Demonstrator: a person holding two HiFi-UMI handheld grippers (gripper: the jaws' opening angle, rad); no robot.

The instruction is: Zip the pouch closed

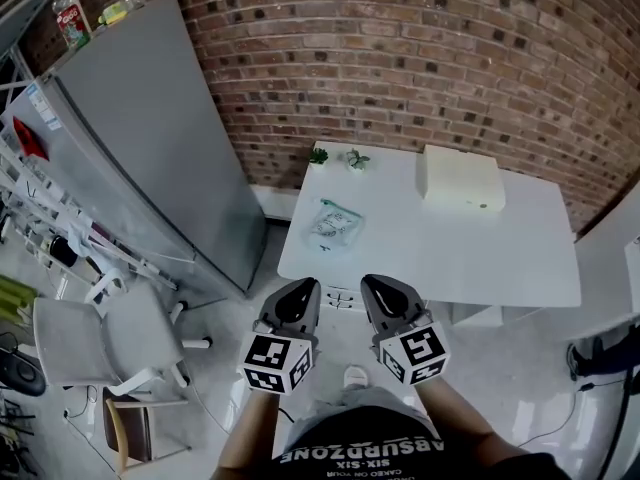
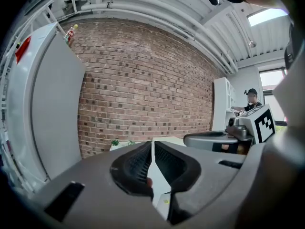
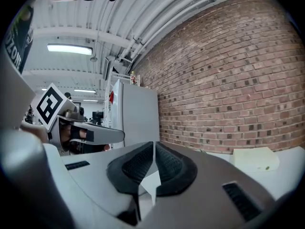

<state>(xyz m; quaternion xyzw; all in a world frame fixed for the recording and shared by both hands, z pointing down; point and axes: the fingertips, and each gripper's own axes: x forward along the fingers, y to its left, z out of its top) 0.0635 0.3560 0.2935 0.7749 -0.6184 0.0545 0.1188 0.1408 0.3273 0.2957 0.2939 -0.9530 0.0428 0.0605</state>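
Well, the pouch lies untouched on the left part of the white table, well apart from us. We hold the left gripper and right gripper side by side short of the near edge, both with jaws pressed together on nothing. Zipping has not begun, we judge. Next we must reach in and part the jaws: one pins the pouch, the other finds the zip pull.

A clear pouch with greenish contents lies flat near the white table's left edge.
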